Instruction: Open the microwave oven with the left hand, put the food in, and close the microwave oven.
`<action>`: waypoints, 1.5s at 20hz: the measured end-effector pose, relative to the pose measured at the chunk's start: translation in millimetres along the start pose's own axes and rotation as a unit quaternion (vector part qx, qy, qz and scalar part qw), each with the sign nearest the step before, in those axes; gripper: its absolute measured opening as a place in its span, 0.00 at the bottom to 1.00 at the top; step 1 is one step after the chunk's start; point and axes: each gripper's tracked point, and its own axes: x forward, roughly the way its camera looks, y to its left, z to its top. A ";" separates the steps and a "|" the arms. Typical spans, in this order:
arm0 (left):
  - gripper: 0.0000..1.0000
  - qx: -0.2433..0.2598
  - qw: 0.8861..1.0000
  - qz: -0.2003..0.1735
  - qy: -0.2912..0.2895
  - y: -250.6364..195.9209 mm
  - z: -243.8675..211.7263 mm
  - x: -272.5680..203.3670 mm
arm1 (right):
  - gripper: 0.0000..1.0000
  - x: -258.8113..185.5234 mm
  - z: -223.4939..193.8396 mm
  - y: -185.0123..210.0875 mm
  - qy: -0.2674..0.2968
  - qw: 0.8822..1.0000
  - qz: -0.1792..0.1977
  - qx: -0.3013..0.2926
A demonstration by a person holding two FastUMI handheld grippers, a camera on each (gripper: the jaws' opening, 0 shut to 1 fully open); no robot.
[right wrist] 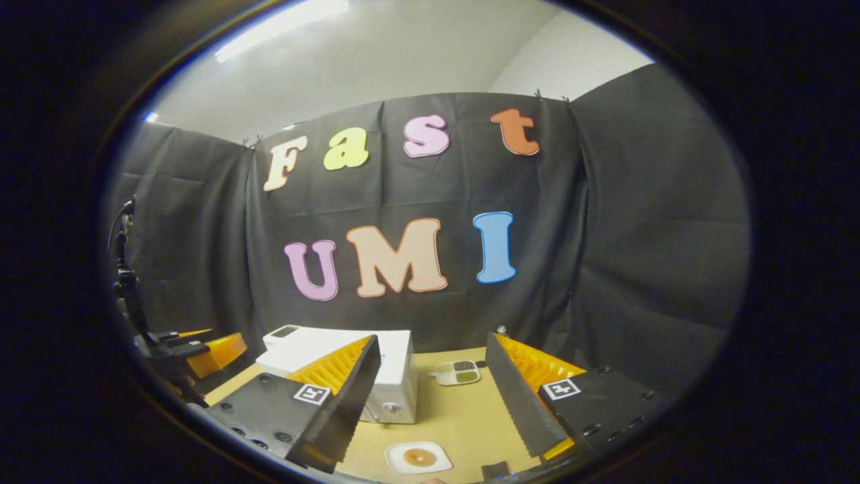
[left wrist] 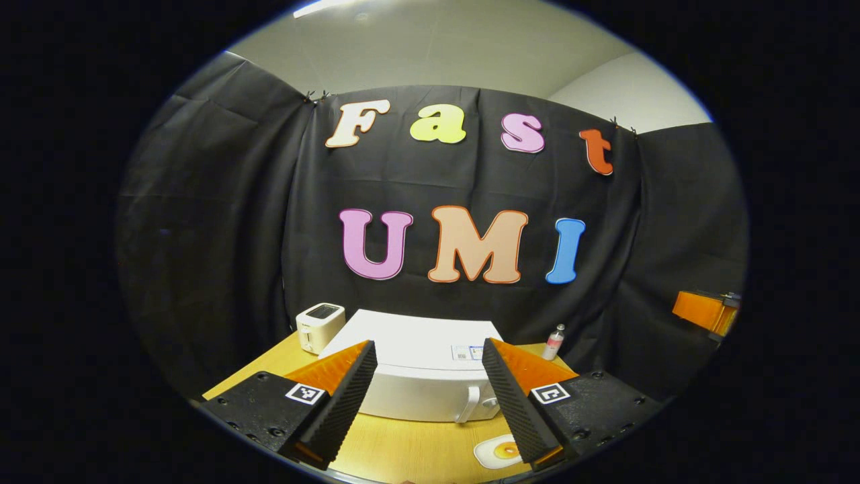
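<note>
The left gripper [left wrist: 426, 396] hung spread wide, low centre of its view, framing the closed microwave [left wrist: 420, 376] and its handle [left wrist: 470, 403], probably lining up to pull. The right gripper [right wrist: 430, 403], also spread and empty, hovered above the food [right wrist: 418, 458] on the table [right wrist: 463, 410].

The left gripper [left wrist: 426, 393] has two wedge-shaped fingers: orange ribbed backs, black toothed inner pads [left wrist: 349, 396]. Each finger sits on a black block with screws, and each block carries a square black-and-white marker. The right gripper [right wrist: 430, 396] is built alike, with yellow-orange ribbed fingers, black serrated pads [right wrist: 517, 396], screwed black blocks and a marker on each. In the right gripper view the left one appears orange and black.
</note>
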 end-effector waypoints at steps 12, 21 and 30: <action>0.96 -0.006 0.998 -0.012 0.065 -3.9 -72.7 0.9 | 0.91 12.8 -18.1 -10.5 0.011 1.000 -0.004 0.016; 0.97 -0.065 0.978 -0.046 0.191 -20.4 -199.1 37.2 | 0.91 8.8 -19.1 -66.7 0.017 0.996 -0.079 0.023; 0.97 -0.017 0.972 -0.057 0.226 -31.2 -265.7 86.9 | 0.91 -7.2 -31.1 -96.0 0.032 0.991 -0.132 0.019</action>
